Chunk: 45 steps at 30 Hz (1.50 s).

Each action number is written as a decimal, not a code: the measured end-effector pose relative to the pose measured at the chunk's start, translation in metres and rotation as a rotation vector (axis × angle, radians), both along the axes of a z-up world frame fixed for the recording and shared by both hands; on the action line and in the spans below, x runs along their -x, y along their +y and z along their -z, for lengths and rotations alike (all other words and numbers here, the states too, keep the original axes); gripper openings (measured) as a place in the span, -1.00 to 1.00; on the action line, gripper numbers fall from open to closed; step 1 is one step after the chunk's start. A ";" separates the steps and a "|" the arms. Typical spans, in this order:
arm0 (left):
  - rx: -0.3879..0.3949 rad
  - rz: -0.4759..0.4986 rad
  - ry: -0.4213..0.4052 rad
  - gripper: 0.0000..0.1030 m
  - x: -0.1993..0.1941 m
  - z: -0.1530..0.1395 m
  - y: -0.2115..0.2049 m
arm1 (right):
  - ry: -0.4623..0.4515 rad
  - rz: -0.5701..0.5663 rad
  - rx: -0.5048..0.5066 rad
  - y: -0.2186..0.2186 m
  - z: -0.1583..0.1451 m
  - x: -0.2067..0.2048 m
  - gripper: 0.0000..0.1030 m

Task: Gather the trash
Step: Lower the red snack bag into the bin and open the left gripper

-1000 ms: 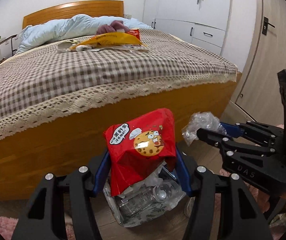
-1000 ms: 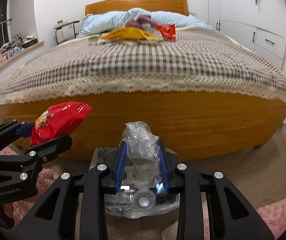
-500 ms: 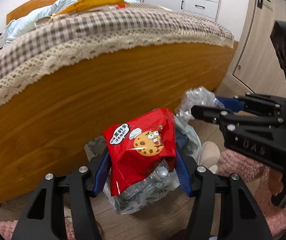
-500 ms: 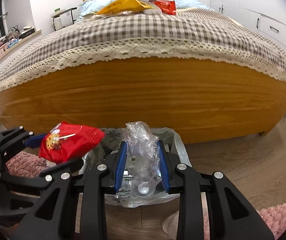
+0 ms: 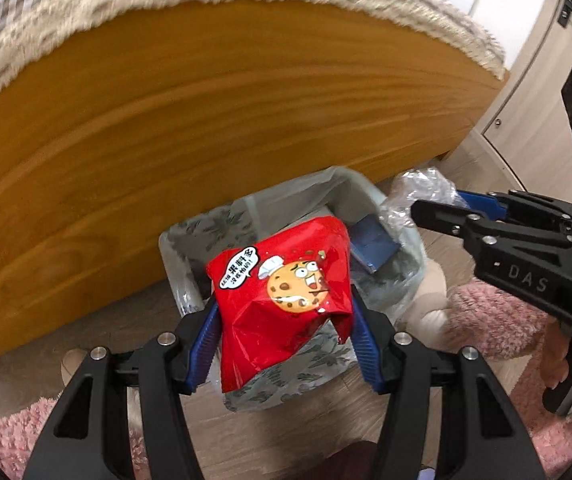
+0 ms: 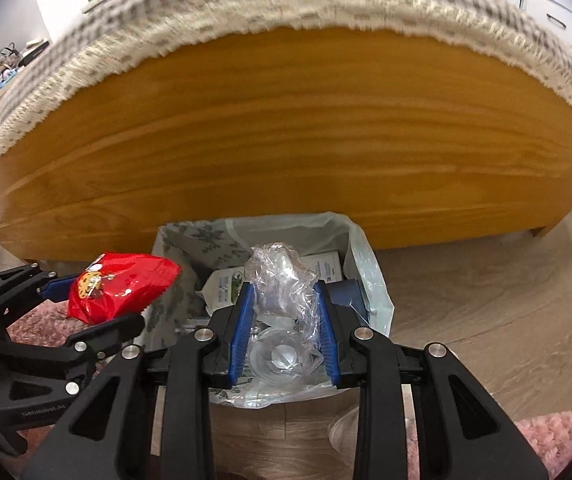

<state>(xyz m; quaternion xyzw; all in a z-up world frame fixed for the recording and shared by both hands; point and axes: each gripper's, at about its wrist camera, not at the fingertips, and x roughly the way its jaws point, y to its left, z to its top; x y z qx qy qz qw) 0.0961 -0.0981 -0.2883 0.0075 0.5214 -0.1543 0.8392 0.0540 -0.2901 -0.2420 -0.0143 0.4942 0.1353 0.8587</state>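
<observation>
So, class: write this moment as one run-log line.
left gripper: shut on red cookie packet | right gripper: shut on crumpled clear plastic | both above lined trash bin

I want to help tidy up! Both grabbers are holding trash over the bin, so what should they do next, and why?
Probably open the left gripper first: its red cookie bag hangs above the lined trash bin. The right gripper holds crumpled clear plastic over it too, so that can drop next.

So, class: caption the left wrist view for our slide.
Left gripper holds red cookie bag over lined bin.
</observation>
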 end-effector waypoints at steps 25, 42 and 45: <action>0.023 -0.075 0.145 0.09 -0.035 0.044 0.012 | 0.129 -0.007 0.040 0.019 0.019 -0.045 -0.40; 0.018 -0.095 0.139 0.28 -0.036 0.038 0.017 | 0.115 0.009 -0.008 0.016 0.013 -0.046 0.07; 0.009 -0.111 0.134 0.50 -0.035 0.038 0.019 | 0.098 0.022 -0.006 0.013 0.008 -0.045 0.28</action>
